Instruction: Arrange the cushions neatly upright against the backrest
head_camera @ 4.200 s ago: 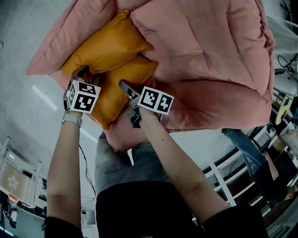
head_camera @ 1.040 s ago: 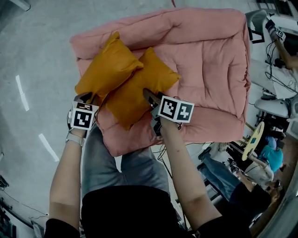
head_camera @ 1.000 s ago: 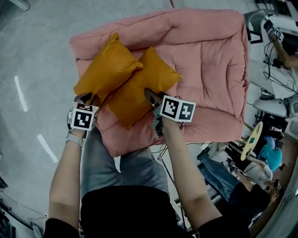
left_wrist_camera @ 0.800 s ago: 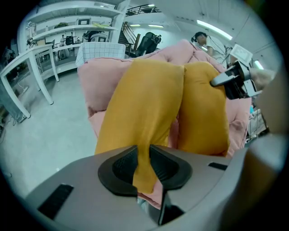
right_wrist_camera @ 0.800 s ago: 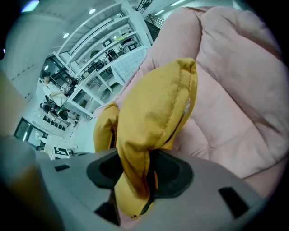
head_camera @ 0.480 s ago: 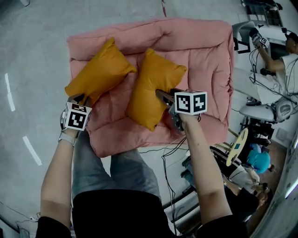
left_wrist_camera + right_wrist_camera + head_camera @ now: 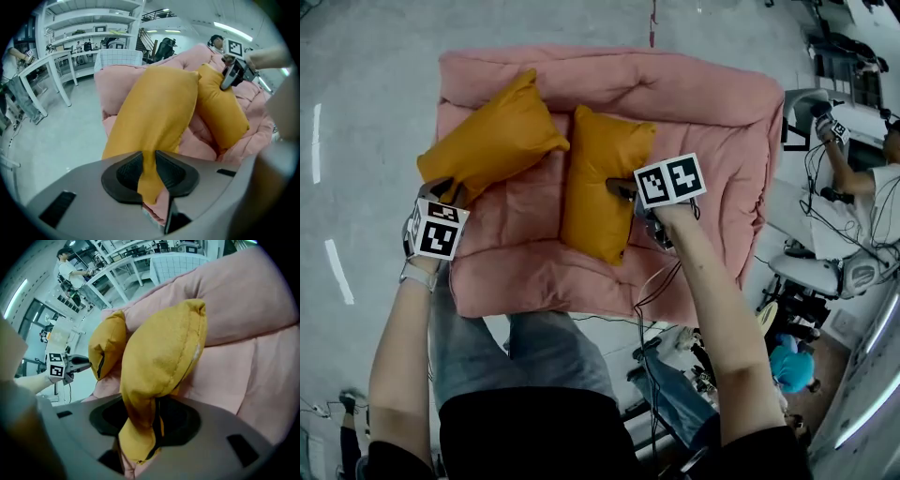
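Fingers of the left gripper (image 7: pixel 149 163) pinch the left cushion (image 7: pixel 154 112) by its hidden corner; the right gripper (image 7: pixel 140 414) clamps the plump orange right cushion (image 7: pixel 164 357), three o'clock.

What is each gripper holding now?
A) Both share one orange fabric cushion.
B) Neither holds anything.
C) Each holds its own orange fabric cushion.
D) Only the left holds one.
C: the left gripper pinches a corner of the left orange fabric cushion; the right gripper clamps the right orange fabric cushion.

two orange cushions (image 7: pixel 492 141) (image 7: pixel 602 180) lean side by side against the pink backrest (image 7: pixel 609 80).
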A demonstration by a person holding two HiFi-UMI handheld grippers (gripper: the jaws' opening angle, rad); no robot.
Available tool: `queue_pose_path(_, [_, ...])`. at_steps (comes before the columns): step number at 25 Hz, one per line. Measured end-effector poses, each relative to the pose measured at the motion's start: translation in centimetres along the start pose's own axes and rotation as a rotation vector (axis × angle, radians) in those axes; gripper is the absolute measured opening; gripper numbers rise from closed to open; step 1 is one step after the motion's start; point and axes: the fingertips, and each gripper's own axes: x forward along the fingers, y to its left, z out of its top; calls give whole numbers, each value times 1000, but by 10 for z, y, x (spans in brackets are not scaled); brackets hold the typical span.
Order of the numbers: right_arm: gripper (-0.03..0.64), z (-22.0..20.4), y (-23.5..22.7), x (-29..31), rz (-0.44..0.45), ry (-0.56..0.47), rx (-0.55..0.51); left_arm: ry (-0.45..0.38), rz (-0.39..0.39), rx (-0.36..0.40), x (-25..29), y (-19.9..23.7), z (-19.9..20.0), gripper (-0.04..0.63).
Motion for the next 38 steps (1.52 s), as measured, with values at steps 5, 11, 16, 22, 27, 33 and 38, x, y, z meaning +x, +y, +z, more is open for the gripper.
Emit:
queue_pose_path(5, [192, 1, -16, 34, 21, 71, 5, -33, 49, -68, -2, -1, 0, 94])
queue_pose_path(11, [193, 13, -40, 60, 52, 64, 77, -74, 103, -123, -3, 0, 1, 94])
queue_pose_path(16, [193, 18, -46, 73, 98, 11, 134, -89, 138, -176, -4, 0, 0, 94])
queue_pose_path(22, [192, 24, -44, 94, 126, -47, 173, -96, 148, -178, -3, 0, 2, 94])
queue_pose_path(27, [227, 29, -41, 97, 122, -82, 148, -98, 154, -180, -1, 1, 3, 94])
queue_pose_path(33, [337, 20, -43, 68, 98, -136, 118, -88, 157, -183, -3, -1, 1, 94])
queue_pose_path(38, [351, 2, -40, 40, 78, -146, 72, -84, 155, -186, -7, -3, 2, 94])
